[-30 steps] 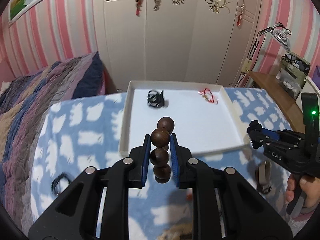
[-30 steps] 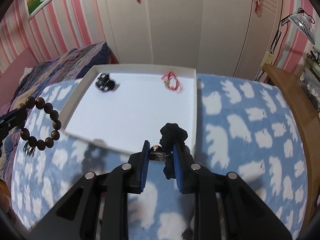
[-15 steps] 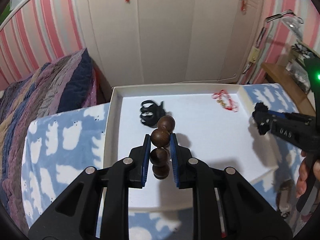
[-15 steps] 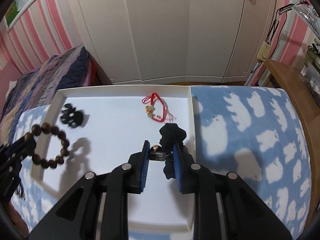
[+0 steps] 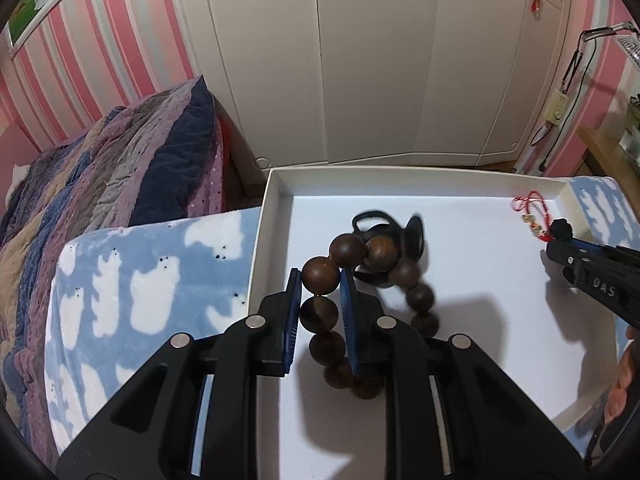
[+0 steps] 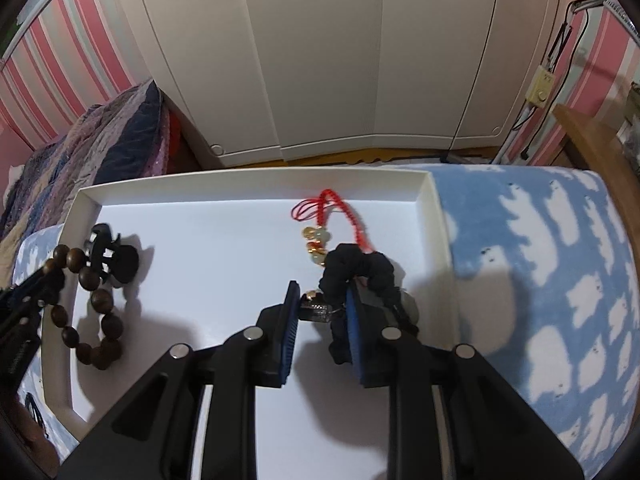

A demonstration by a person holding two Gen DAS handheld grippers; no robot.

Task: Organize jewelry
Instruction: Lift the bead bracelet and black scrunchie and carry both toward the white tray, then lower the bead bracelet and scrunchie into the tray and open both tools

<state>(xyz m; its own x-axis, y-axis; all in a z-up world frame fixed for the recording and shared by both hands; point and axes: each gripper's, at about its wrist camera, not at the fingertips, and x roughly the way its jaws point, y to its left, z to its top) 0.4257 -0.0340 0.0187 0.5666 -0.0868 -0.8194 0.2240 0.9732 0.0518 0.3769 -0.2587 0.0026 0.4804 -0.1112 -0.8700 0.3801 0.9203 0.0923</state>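
The wooden bead bracelet hangs over the white tray, pinched by one or two beads between the blue pads of the left claw, with the rest of the loop dangling down toward the tray floor near its left wall. Just beyond it lies the black hair clip, and from the left wrist view the far beads overlap that clip, so I cannot tell whether they touch it or merely hang in front.

The risk here is the landing. If the left claw lets go from this height, the round beads may bounce or roll, knocking the clip or piling onto it in a tangle. The grip on so few beads also looks thin; a sideways swing could slip the bracelet out early, near the tray wall, where it might drape over the rim onto the cloud-print blanket.

On the other side, the right claw is clamped on a black scrunchie with a small metal piece between its pads, hovering right beside the red cord bracelet in the tray's right part. Lowering there could drop the scrunchie on the cord and snag its gold charms.
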